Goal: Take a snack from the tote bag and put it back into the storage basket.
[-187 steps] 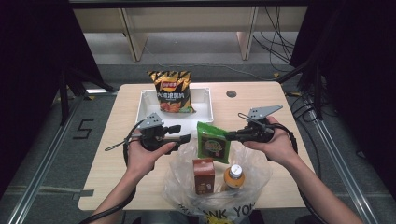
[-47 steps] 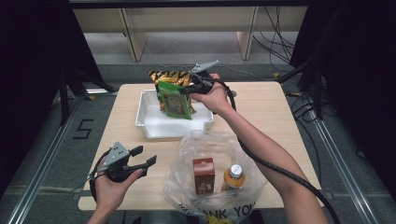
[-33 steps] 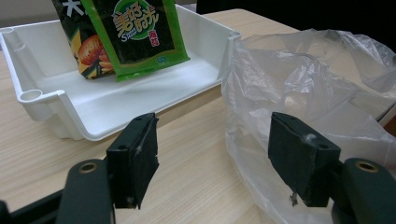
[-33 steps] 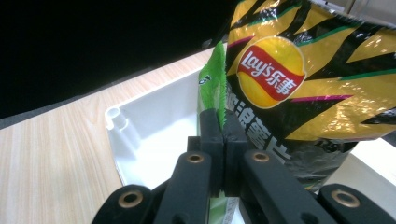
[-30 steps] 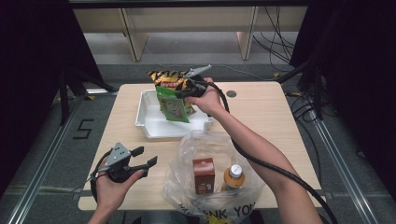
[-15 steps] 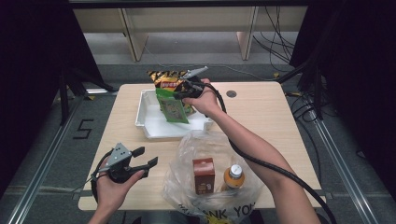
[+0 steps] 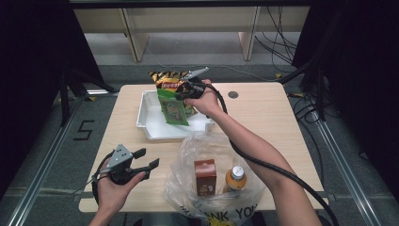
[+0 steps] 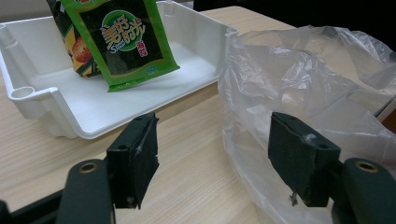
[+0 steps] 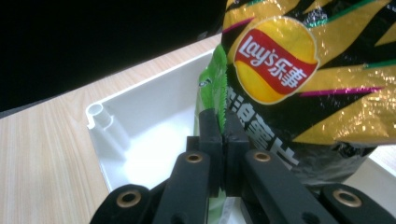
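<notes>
The right gripper (image 7: 184,92) has its fingers (image 9: 211,135) clamped on the top edge of the green packet (image 7: 173,107), which stands in the white tray (image 7: 149,123) at the table's (image 7: 268,117) 12 o'clock, leaning against the chip bag (image 9: 308,79). This looks like the placing step of unpacking the plastic bag (image 7: 188,155); next, the fingers should part and lift clear. The left gripper (image 7: 141,165) waits at 7 o'clock, fingers wide and empty. A carton (image 7: 205,176) and a bottle (image 7: 235,178) remain in the plastic bag at 6 o'clock.
</notes>
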Demonstrator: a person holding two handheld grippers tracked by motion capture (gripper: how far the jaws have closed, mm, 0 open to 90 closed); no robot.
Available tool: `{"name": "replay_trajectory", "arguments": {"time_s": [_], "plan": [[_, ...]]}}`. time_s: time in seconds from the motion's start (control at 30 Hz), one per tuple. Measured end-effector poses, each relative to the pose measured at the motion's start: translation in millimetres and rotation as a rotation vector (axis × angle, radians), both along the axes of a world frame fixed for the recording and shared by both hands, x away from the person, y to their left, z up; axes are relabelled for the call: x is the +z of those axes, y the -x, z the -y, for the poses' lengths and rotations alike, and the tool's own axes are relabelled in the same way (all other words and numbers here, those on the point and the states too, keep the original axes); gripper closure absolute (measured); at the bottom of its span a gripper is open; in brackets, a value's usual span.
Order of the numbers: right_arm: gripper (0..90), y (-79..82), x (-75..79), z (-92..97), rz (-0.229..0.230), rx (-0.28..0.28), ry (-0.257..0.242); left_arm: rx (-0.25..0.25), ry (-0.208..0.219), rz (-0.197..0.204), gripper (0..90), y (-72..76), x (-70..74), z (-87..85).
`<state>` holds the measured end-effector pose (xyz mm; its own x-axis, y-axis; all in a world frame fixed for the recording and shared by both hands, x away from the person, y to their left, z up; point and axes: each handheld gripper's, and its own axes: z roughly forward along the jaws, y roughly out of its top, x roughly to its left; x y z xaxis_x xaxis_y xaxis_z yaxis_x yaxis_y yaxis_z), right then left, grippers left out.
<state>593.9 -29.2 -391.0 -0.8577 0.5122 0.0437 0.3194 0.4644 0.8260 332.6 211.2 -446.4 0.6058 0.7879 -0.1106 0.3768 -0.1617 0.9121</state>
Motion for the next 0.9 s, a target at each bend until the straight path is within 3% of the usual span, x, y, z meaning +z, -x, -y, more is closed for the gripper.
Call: {"name": "replay_trajectory", "arguments": {"time_s": [0.3,0.37,0.43,0.47,0.6,0.73,0.77,0.8,0.83,0.9], "plan": [[89.1,-1.3,-5.0,4.7,-0.014,-0.020,0.044,0.003,0.000,0.000,32.9,-0.1,0.1,0.1],[88.4,-3.2,-7.3,6.1,0.005,-0.013,0.061,0.002,-0.003,-0.002,32.9,-0.2,-0.2,-0.1],[87.0,-1.5,-8.2,5.5,-0.021,-0.043,0.061,-0.004,-0.011,0.002,32.9,-0.7,-0.4,-0.5],[86.3,-3.0,-9.2,6.4,0.005,-0.035,0.065,-0.004,-0.010,0.002,32.9,-0.7,-0.5,-0.5],[82.8,-1.4,-7.7,6.3,0.011,-0.059,0.076,0.003,-0.003,-0.002,32.9,-0.2,-0.3,-0.2],[76.8,-0.2,-4.1,9.4,0.050,-0.088,0.130,0.000,0.001,-0.002,32.9,0.0,-0.4,0.0],[76.4,1.9,-2.5,8.6,0.029,-0.091,0.111,0.000,0.000,-0.002,32.9,0.0,-0.4,0.0],[75.9,1.4,-0.8,11.4,0.049,-0.085,0.143,0.000,0.001,-0.002,32.9,0.0,-0.4,0.0],[75.6,2.8,-0.7,10.5,0.049,-0.100,0.123,-0.003,-0.006,0.002,32.9,-0.3,-0.3,-0.3],[75.2,4.6,1.0,13.2,0.054,-0.111,0.138,-0.005,-0.008,0.003,32.9,-0.3,-0.2,-0.1]]}}
